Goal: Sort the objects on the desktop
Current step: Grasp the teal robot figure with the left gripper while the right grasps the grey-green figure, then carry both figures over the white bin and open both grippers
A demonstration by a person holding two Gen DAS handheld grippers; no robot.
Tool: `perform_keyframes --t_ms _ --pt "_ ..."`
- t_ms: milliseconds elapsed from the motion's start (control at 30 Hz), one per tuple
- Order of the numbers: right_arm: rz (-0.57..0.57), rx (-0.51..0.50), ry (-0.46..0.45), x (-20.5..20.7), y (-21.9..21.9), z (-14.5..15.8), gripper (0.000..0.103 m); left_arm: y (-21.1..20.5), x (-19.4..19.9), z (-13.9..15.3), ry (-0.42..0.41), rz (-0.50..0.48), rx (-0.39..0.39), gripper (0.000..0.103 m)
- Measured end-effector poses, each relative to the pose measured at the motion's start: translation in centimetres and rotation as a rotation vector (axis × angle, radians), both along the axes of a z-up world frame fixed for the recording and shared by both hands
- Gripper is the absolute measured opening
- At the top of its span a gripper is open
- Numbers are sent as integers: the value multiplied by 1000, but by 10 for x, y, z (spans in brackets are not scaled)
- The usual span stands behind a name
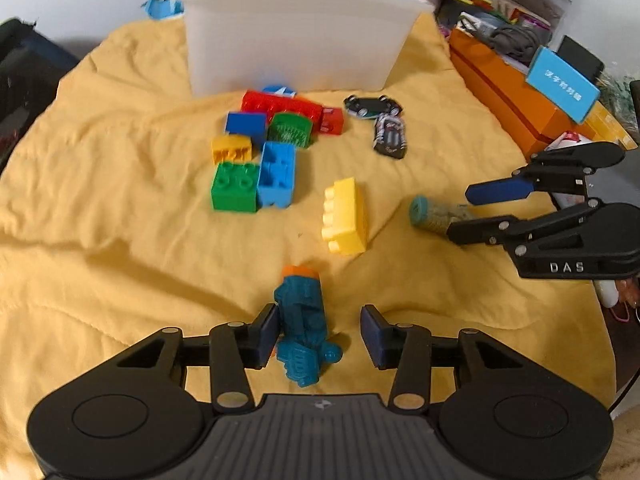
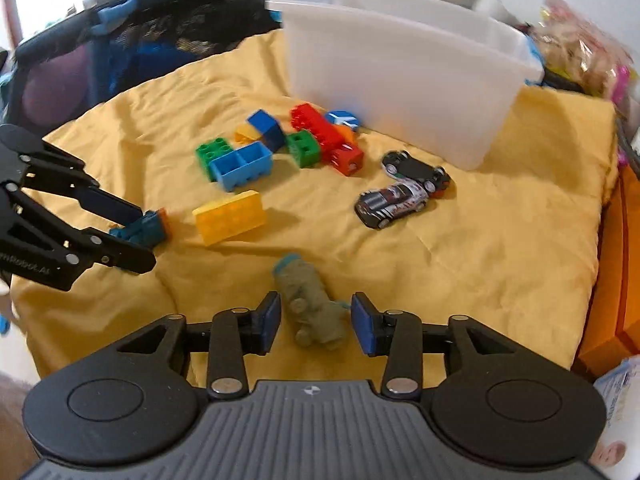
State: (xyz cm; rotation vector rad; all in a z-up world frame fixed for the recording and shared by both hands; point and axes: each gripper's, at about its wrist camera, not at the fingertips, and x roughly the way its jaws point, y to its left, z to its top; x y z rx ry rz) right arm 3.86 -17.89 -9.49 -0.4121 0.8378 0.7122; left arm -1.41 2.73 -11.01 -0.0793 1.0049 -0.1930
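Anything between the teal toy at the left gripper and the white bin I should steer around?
Yes. The teal toy lies between the open left gripper fingers. On the way to the white bin lie the yellow block and, right in front of the bin, the block pile. Lifting over them should clear both.

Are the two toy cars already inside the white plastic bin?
No, both toy cars lie on the yellow cloth in front of the white plastic bin, outside it.
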Motion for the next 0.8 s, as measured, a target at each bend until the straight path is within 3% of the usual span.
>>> perform_keyframes --t_ms 300,400,500,800 --pt "42 -48 9 9 8 -14 46 14 -7 3 6 58 -34 39" --pt "73 -47 -6 1 9 -18 46 15 -6 1 9 35 -35 36" --pt "43 -23 42 4 9 -17 41 14 -6 7 -6 -2 -77 33" --pt "11 10 -38 3 13 12 41 20 13 60 -147 -16 -95 33"
